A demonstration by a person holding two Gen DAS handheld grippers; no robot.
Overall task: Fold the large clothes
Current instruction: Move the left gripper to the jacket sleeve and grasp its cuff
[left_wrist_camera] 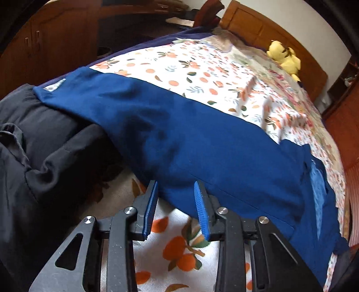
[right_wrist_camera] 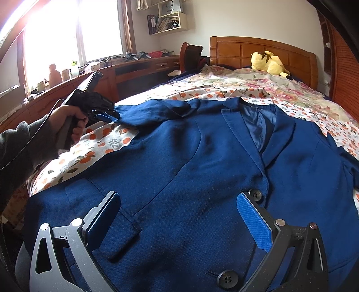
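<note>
Left wrist view: the left gripper (left_wrist_camera: 176,197), jaws part-spread, straddles the sleeve (left_wrist_camera: 179,139) of a blue blazer (left_wrist_camera: 258,179) without pinching it. Right wrist view: the right gripper (right_wrist_camera: 179,215) hovers spread above the blazer's front on the floral bedspread (right_wrist_camera: 94,152). The sleeve fold appears underway; the next move calls for a firm pinch on the sleeve.

At twelve o'clock in the right wrist view, a white paper bag (right_wrist_camera: 169,7) on the wall shelf (right_wrist_camera: 177,28) reads "HONOR", faintly.
</note>
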